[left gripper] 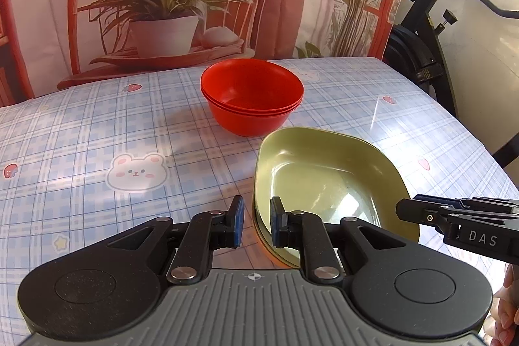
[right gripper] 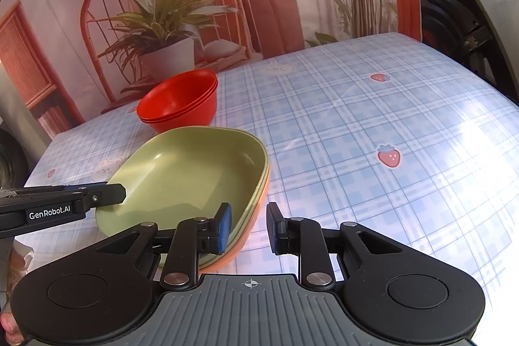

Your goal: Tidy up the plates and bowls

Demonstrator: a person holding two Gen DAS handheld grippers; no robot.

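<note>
1. Left wrist view shows the left tool with its blue-padded fingers parted, straddling the near-left rim of the green plate stack; one pad sits outside the rim and the other inside, with no clear clamping contact.
2. Right wrist view shows the right tool likewise spread apart, its left finger over the inside of the stack's near-right rim and its right finger outside, over the desk.
3. The green plates are deep and roughly rounded-rectangular, nested on an orange plate whose edge peeks out at the bottom of the pile.
4. The stack rests on the desk's blue plaid cloth, which is printed with strawberries and a bear face.
5. A nested pile of red bowls stands upright farther back on the desk, just beyond the plates and close to them.
6. A printed backdrop of a potted plant and red chair hangs behind the desk.
7. A black exercise bike stands at the right.
</note>
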